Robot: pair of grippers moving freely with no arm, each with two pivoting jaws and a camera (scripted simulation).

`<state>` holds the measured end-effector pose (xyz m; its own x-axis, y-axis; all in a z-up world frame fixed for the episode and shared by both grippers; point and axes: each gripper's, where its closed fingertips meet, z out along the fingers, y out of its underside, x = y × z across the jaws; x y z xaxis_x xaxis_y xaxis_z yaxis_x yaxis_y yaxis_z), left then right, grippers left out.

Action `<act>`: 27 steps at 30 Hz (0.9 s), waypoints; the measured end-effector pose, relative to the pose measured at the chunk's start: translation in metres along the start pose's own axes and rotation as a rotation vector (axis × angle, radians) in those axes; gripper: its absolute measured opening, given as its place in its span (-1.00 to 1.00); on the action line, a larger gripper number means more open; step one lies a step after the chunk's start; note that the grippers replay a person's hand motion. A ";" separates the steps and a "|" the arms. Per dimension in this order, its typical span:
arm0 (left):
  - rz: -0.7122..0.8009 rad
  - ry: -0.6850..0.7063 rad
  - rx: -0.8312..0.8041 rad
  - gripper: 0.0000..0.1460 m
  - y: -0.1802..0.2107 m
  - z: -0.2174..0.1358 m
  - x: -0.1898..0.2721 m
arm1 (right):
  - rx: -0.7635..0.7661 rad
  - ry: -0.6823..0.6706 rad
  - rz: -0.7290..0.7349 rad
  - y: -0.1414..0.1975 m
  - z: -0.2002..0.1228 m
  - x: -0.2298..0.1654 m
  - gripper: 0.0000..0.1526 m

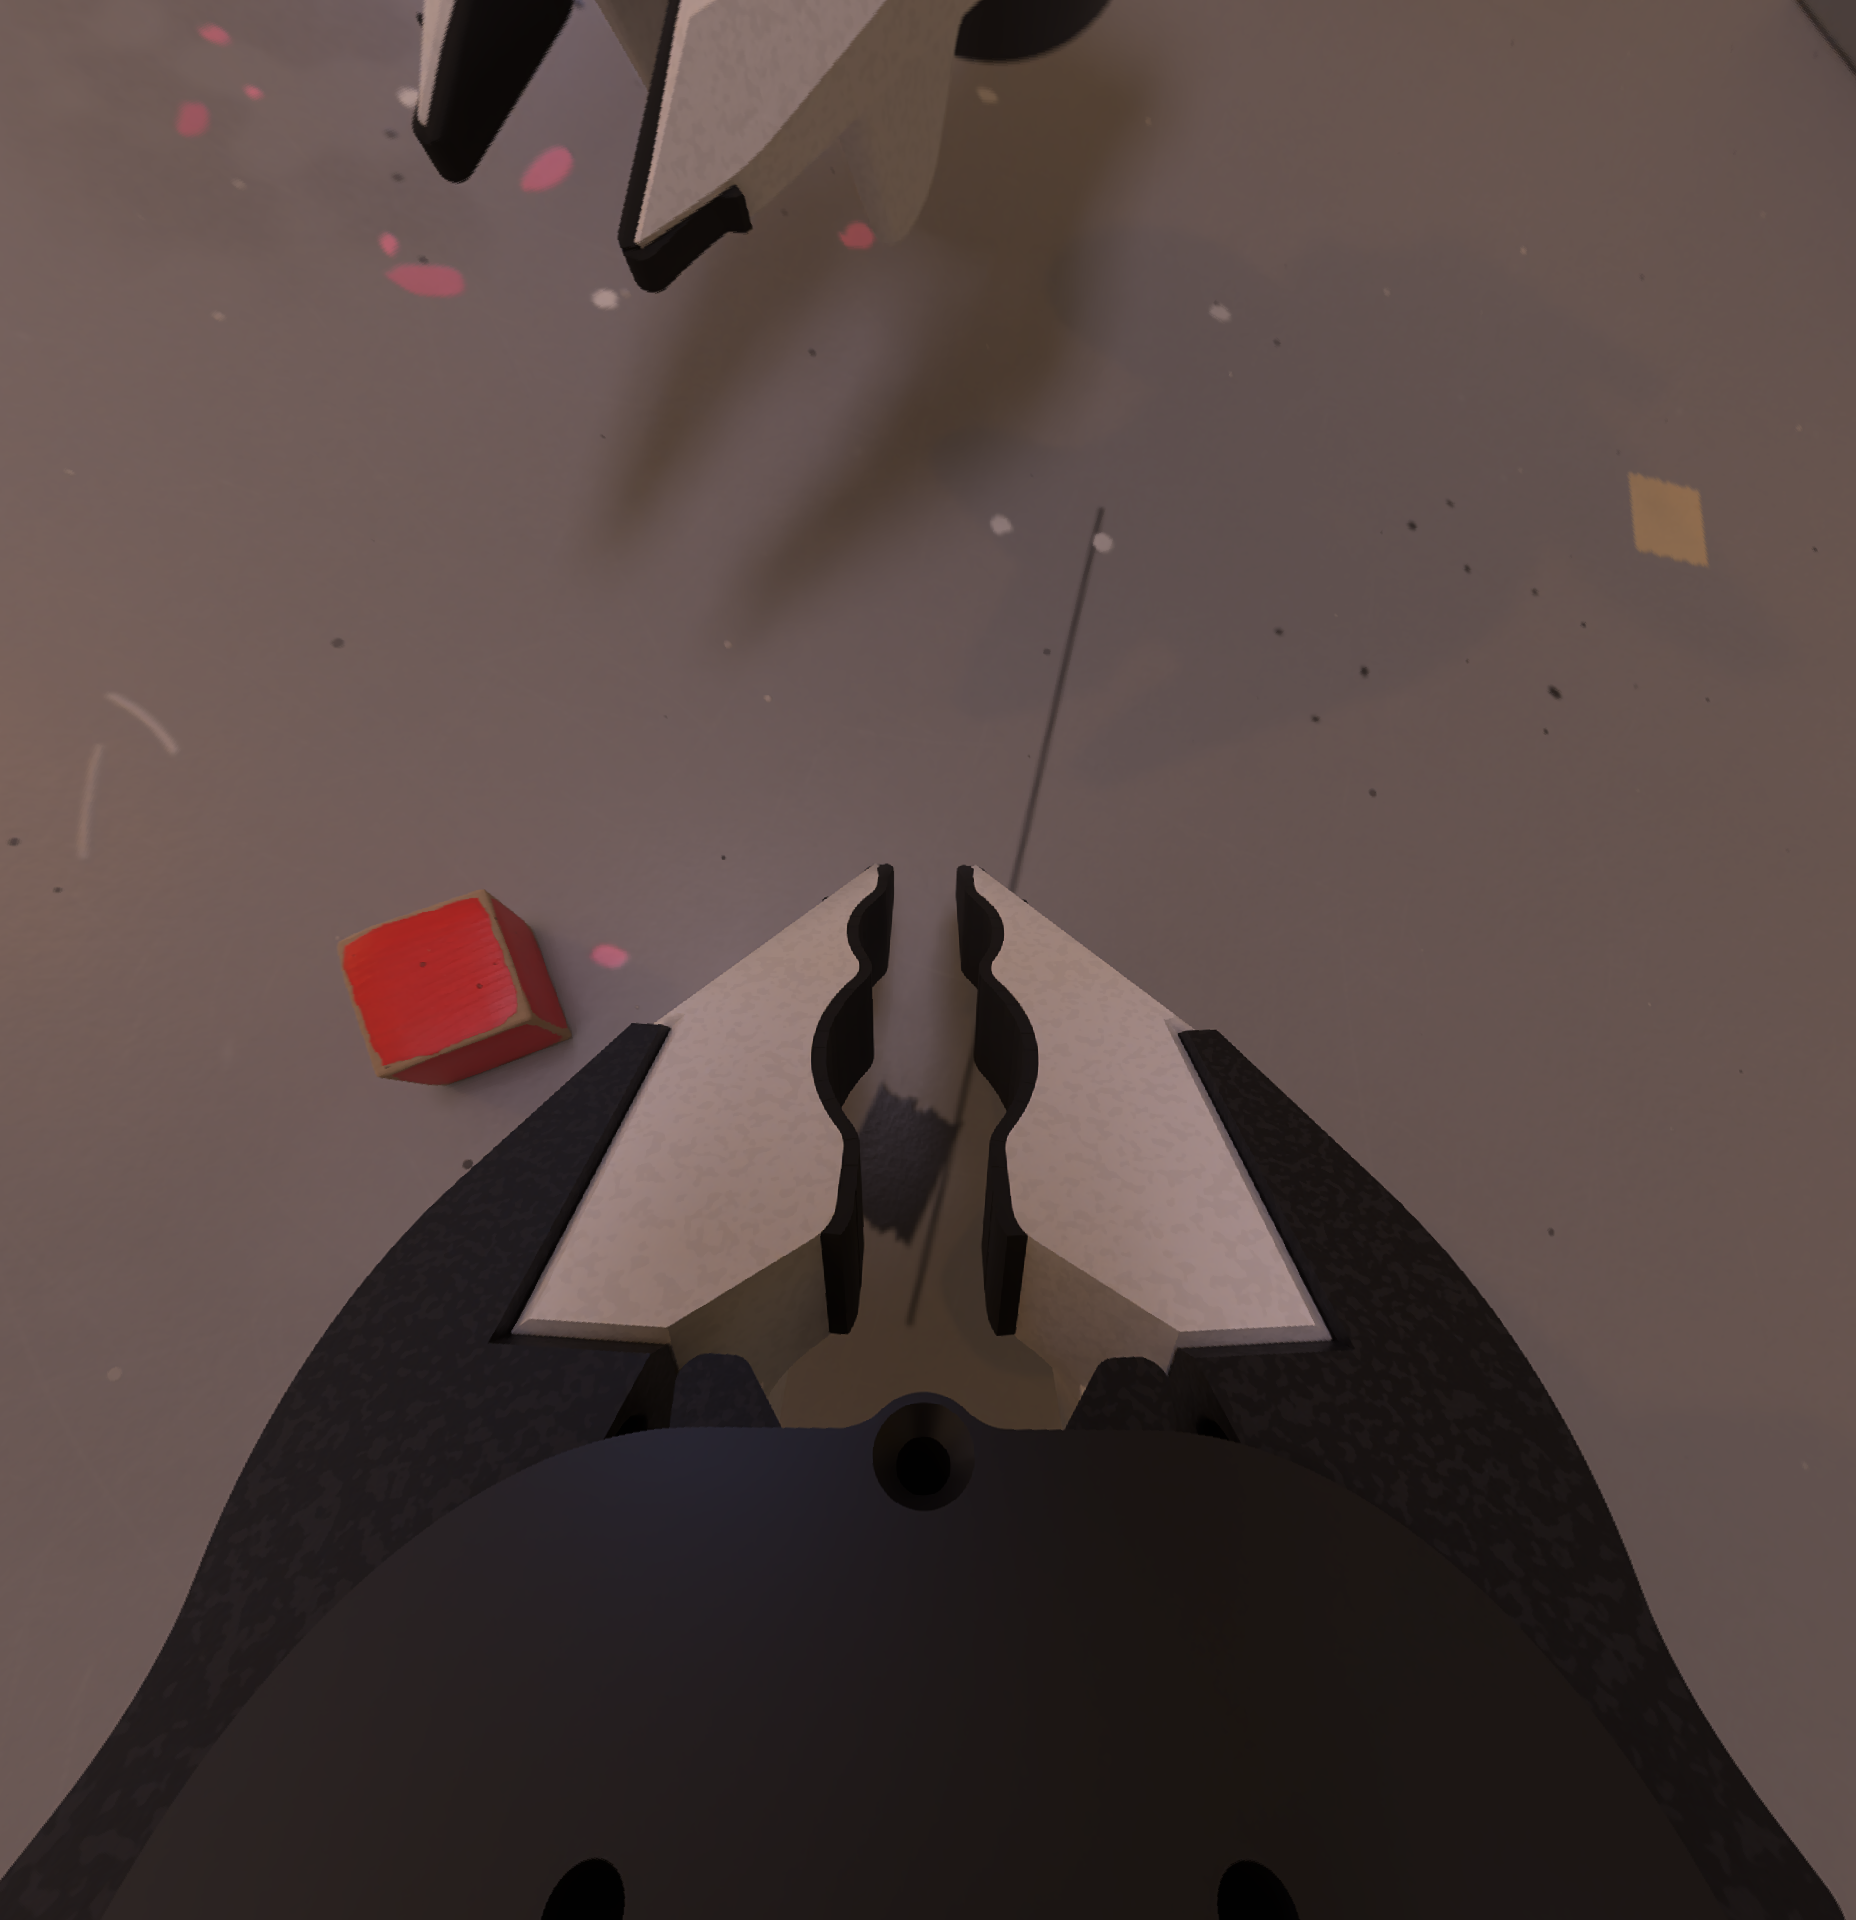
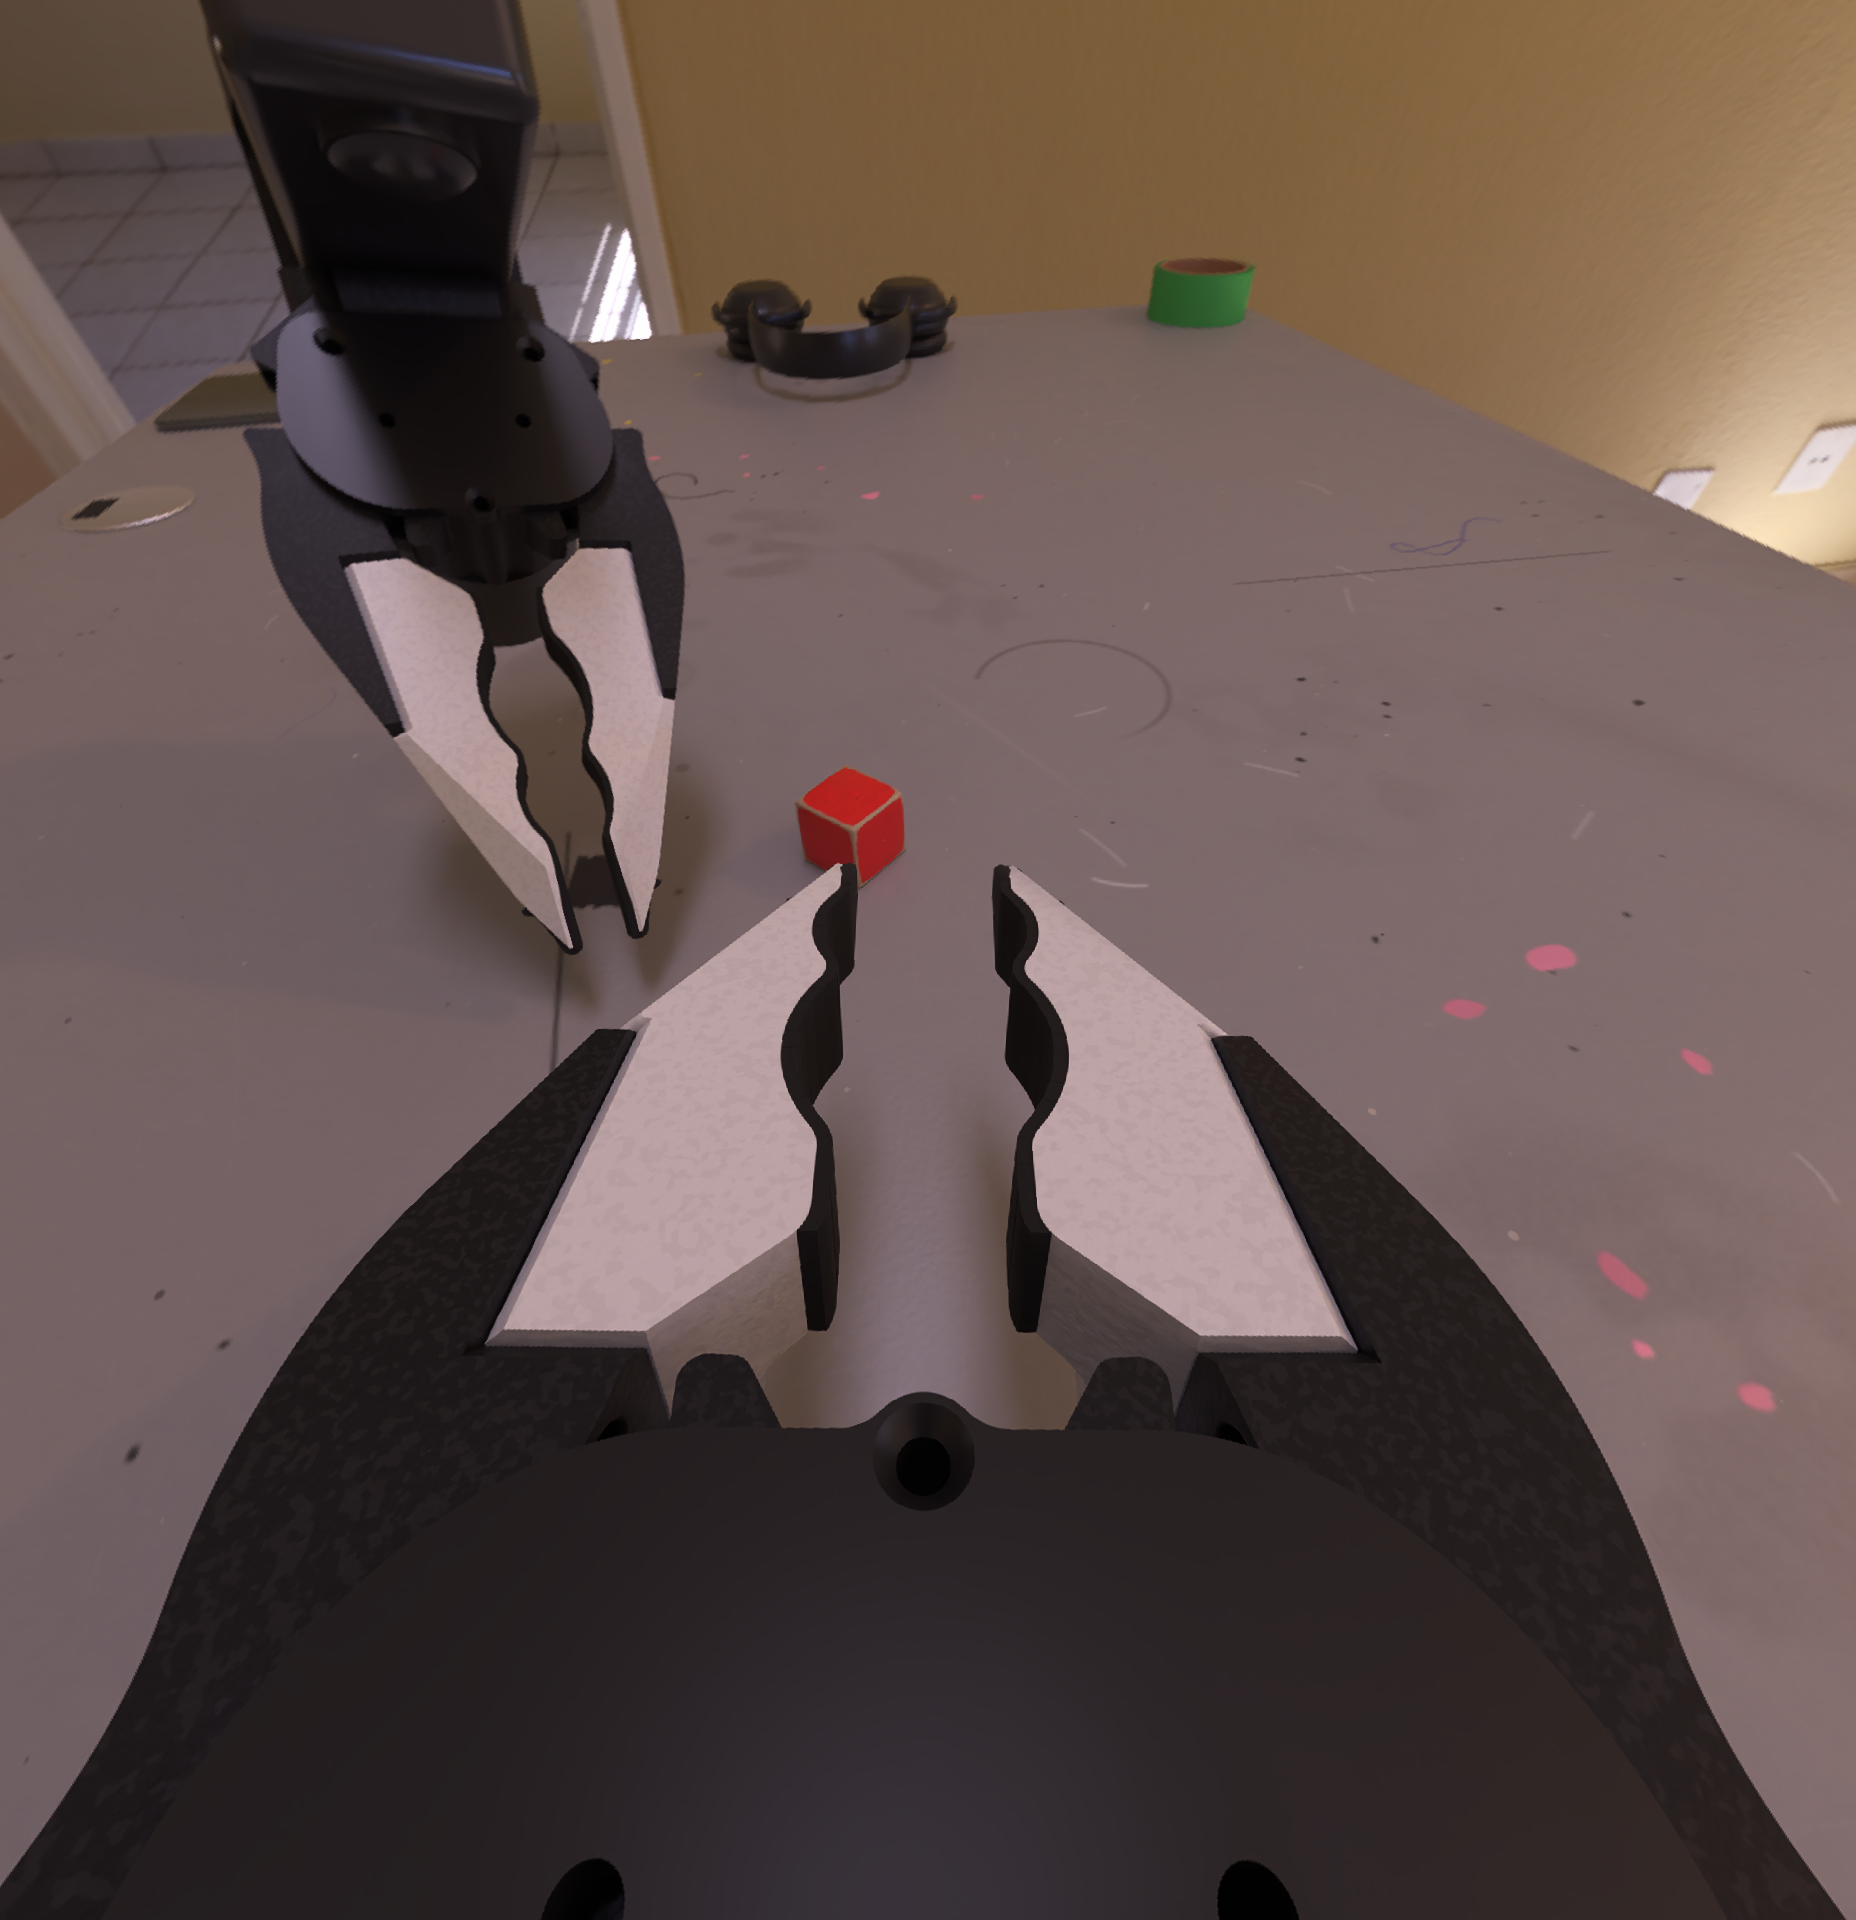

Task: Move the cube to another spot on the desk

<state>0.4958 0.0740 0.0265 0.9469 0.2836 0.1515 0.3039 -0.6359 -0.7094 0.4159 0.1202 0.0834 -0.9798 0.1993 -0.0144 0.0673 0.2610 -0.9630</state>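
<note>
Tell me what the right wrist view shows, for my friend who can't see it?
A small red cube sits on a speckled grey desk, just beyond the open, empty right gripper. The left gripper points down at the desk to the cube's left, holding nothing. Black headphones and a green tape roll rest at the far edge.

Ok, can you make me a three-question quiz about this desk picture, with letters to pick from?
1. Where is the red cube?
A. on the desk
B. inside a gripper
C. on the floor

2. What colour is the tape roll at the far edge?
A. blue
B. green
C. yellow

3. What is the right gripper holding?
A. the cube
B. the headphones
C. nothing

Answers: 1 A, it sits on the grey top, free of both grippers. 2 B, its side is green. 3 C, its jaws stand apart with bare desk between.
</note>
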 end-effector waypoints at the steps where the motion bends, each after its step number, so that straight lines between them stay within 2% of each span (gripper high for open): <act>1: -0.001 -0.010 0.015 -0.84 -0.002 -0.001 -0.001 | 0.011 0.014 0.006 -0.001 -0.001 0.002 -0.65; 4: -0.030 -0.098 0.140 -0.84 -0.021 -0.014 -0.016 | 0.098 0.081 0.050 -0.012 -0.014 0.016 -0.62; 8: -0.088 -0.294 0.346 -0.84 -0.049 -0.046 -0.049 | 0.195 0.117 0.142 -0.019 -0.031 0.033 -0.61; 13: -0.173 -0.363 0.476 -0.82 -0.058 -0.071 -0.066 | 0.229 0.121 0.247 -0.013 -0.038 0.045 -0.57; 17: -0.177 -0.357 0.428 -0.80 -0.051 -0.064 -0.067 | 0.234 0.121 0.273 -0.011 -0.039 0.048 -0.55; 22: -0.142 -0.362 0.232 -0.77 -0.027 -0.038 -0.066 | 0.221 0.120 0.269 -0.009 -0.037 0.047 -0.54; 27: -0.153 -0.418 0.094 -0.50 -0.006 -0.026 -0.075 | 0.210 0.108 0.271 -0.008 -0.036 0.044 -0.53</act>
<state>0.4259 0.0379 0.0375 0.7623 0.6470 -0.0179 0.4080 -0.5019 -0.7627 0.3788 0.1609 0.1003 -0.9054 0.3361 -0.2593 0.2710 -0.0127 -0.9625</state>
